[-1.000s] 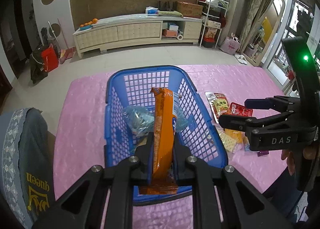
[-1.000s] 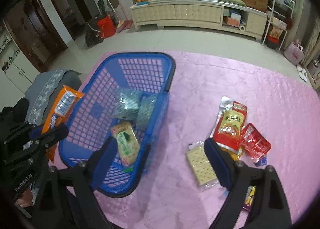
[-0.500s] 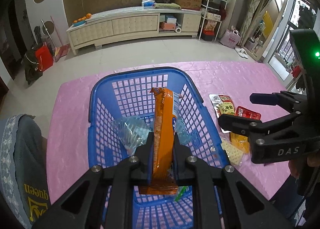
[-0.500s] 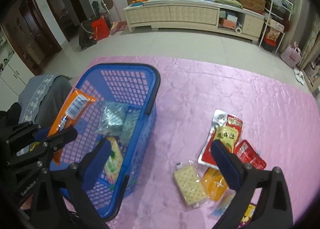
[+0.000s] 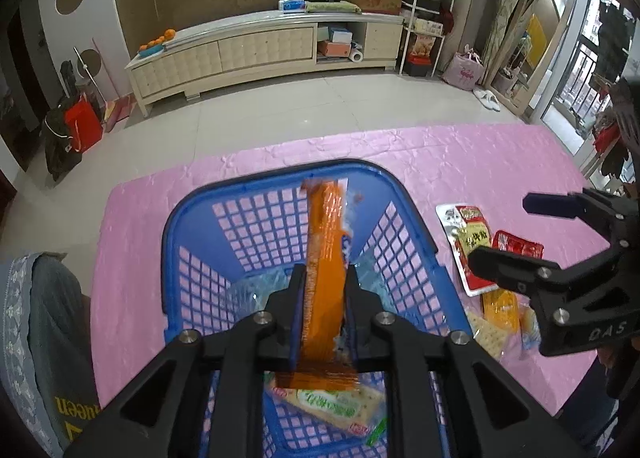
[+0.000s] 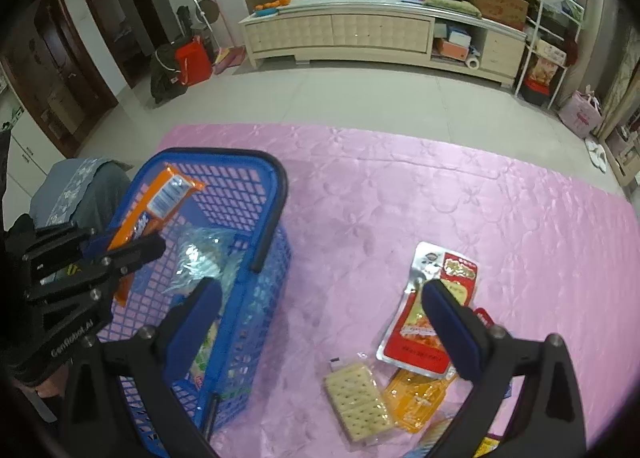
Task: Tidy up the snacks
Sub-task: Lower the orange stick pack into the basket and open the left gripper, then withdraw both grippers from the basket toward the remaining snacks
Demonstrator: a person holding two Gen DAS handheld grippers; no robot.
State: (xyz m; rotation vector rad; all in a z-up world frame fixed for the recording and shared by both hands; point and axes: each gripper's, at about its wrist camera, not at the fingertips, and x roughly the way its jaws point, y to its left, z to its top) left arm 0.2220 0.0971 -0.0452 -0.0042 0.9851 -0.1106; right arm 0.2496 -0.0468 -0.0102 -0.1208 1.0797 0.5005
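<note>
The left gripper (image 5: 325, 314) hangs over the blue basket (image 5: 404, 198), pointing steeply down into it. An orange packet (image 5: 325, 258) stands on edge between its fingers, the top end reaching up past the tips toward the basket's far wall, the bottom end sticking out behind the pads. The jaws are opening, and slim gaps show along the packet's sides, so the pads no longer seem to press it. Below the gripper, on the basket floor, lies a green-printed cracker pack (image 5: 332, 404); just ahead of the fingertips sit clear crinkled bags (image 5: 256, 290).

The right gripper (image 6: 320, 306) hovers over the pink cloth (image 6: 400, 186) with its jaws spread wide and nothing held. Its left finger stands over the basket's near side, its right finger over a red pouch (image 6: 416, 342). Between the fingers, slightly nearer the wrist, lie a clear pack of square crackers (image 6: 356, 394) and an orange sachet (image 6: 416, 398), touching each other; the pouch overlaps the sachet. A small red packet (image 5: 518, 248) sits just beyond the pouch, on the side away from the basket.
</note>
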